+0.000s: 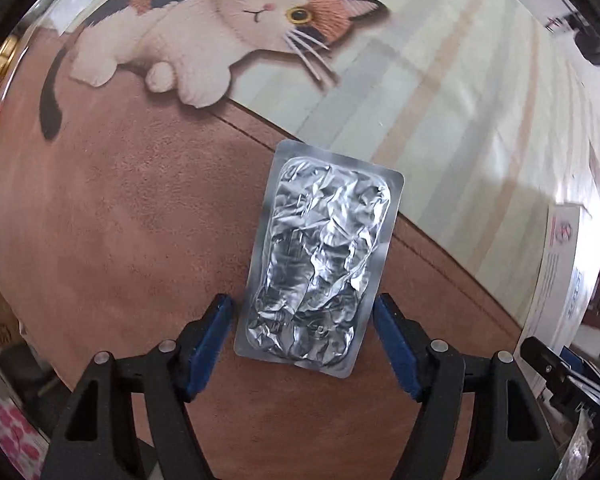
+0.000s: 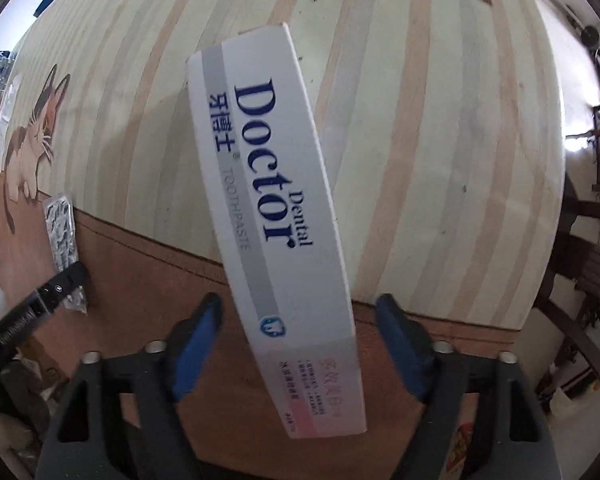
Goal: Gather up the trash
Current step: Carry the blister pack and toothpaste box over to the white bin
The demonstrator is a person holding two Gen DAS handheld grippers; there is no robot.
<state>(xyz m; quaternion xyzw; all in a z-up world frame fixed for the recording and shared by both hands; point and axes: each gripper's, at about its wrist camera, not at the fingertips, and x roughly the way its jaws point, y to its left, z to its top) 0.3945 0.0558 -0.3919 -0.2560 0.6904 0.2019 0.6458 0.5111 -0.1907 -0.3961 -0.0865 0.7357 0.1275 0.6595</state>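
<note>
At lower centre, the foil pack (image 1: 318, 256) is straddled by the released left gripper (image 1: 302, 350); the toothpaste box (image 2: 276, 216) by the released right gripper (image 2: 298, 350). Jaws should be centred before clenching.

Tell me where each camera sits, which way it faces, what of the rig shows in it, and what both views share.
Left wrist: on the left gripper, facing down at a foil blister pack between its open blue pads; the right gripper's tip shows at the right edge.
Right wrist: on the right gripper, facing down at a toothpaste box between open pads.
Shared: cat-print mat, the pack, the box.
</note>
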